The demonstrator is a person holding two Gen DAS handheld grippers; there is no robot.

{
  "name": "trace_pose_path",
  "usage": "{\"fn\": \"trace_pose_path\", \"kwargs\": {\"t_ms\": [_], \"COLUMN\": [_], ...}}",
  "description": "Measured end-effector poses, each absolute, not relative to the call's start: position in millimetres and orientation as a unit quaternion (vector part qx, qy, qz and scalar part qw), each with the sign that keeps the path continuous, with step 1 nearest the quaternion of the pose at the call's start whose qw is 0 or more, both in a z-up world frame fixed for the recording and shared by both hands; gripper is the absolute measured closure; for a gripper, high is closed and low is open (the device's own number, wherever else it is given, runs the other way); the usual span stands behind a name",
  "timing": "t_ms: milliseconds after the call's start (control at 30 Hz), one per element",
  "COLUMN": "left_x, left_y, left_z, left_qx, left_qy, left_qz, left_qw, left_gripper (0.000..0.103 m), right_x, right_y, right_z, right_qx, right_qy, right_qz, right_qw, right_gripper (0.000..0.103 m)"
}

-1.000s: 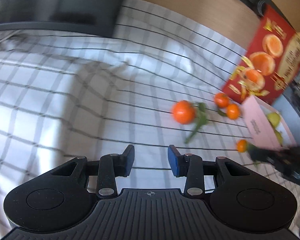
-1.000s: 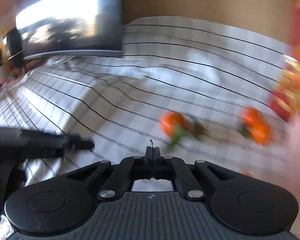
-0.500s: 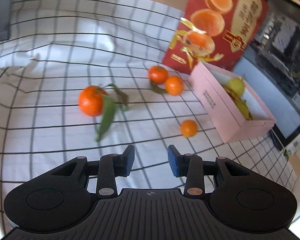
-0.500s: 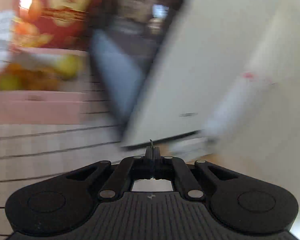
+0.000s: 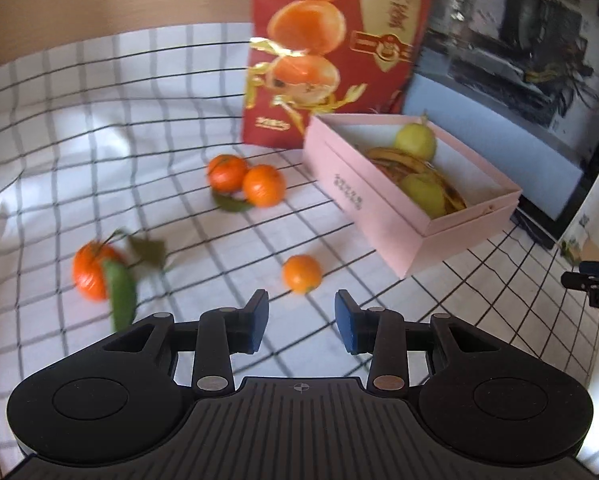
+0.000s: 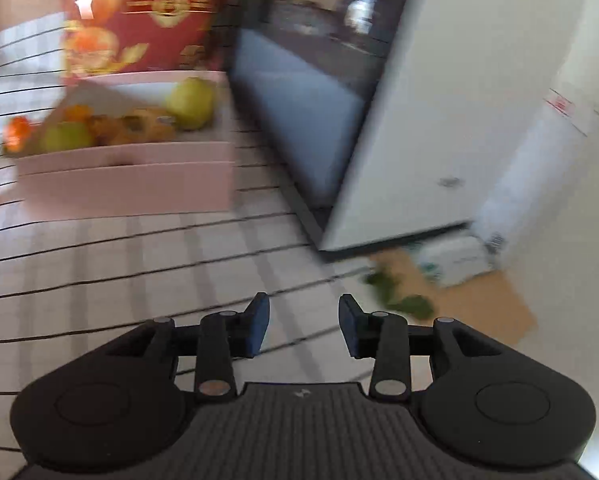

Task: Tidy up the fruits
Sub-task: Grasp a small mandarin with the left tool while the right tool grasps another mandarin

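Observation:
A small orange [image 5: 301,273] lies on the checked cloth just beyond my left gripper [image 5: 301,322], which is open with nothing between its fingers. Two more oranges [image 5: 245,179] sit together further back, and a leafy orange [image 5: 93,274] lies at the left. A pink box [image 5: 411,220] holds pears and banana peels; the same pink box [image 6: 131,184] shows blurred in the right wrist view. My right gripper [image 6: 303,326] hangs over the cloth near the table's right edge, its jaws opening and empty. Green leaves [image 6: 399,292] lie on the floor beyond it.
A red gift box [image 5: 331,52] printed with oranges stands behind the pink box. A dark screen [image 5: 511,80] leans at the back right. A white door [image 6: 459,120] and a cardboard sheet [image 6: 479,296] on the floor lie past the table edge.
Both views swung right, from the cloth toward the pink box. My right gripper, shut on a thin green stem before, has opened and the stem is gone. The left gripper's opening is unchanged.

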State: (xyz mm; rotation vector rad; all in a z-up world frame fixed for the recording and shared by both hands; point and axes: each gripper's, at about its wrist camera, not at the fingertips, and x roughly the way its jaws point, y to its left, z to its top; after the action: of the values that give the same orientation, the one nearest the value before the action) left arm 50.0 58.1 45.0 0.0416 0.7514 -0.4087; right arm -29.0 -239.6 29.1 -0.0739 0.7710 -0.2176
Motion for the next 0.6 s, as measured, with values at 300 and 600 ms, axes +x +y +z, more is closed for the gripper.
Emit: {"fn": "trace_pose_path", "kwargs": {"t_ms": [300, 600], "left_x": [92.9, 90.4], "left_y": [31.7, 36.9], "left_z": [24.9, 28.5], "left_qx": [0.021, -0.022], "left_qy": [0.4, 0.404], "left_qz": [-0.163, -0.145], "left_qw": [0.902, 0.903], "left_gripper": [0.062, 0.07], "right_x": [-27.8, -14.6], "right_y": [-189.2, -161.6], "right_z": [48.3, 67.1], "right_qx": [-0.066, -0.1], "right_qy": [0.366, 0.336], "right_qz": [0.004, 0.057], "right_qw": [0.928, 0.935], "right_gripper": [0.057, 0.056]}}
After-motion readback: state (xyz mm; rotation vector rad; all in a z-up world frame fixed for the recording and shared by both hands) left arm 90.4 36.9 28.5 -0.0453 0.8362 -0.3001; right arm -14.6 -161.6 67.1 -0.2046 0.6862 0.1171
